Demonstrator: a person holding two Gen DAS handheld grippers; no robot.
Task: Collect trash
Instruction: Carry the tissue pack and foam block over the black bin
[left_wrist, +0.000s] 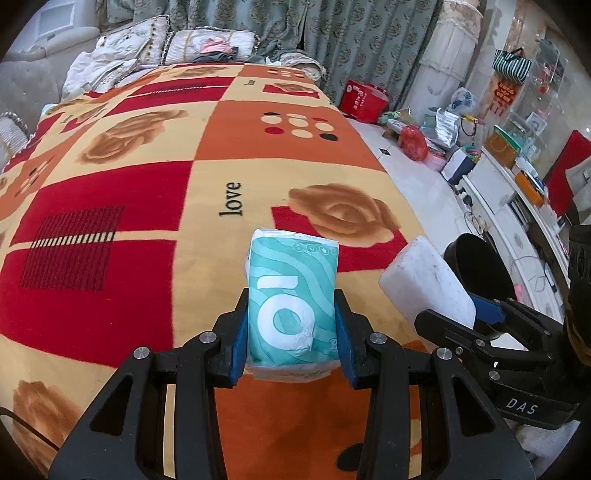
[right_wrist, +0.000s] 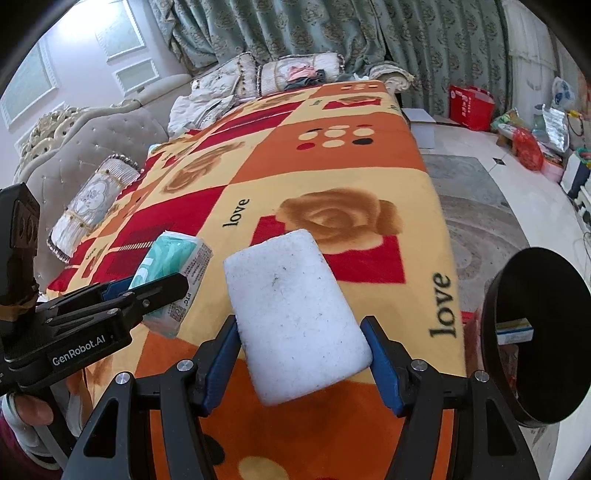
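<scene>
Presently: left gripper clamped on teal tissue pack; right gripper clamped on white foam block — possibly a sponge — both above blanket, black bin beside.

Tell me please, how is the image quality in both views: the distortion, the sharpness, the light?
Left wrist view: strong fisheye bending, dark corners, the tissue pack in the left gripper sharp, even daylight. Right wrist view: the same bending, the foam block in the right gripper sharp, the black bin dark inside, no harsh glare.
</scene>
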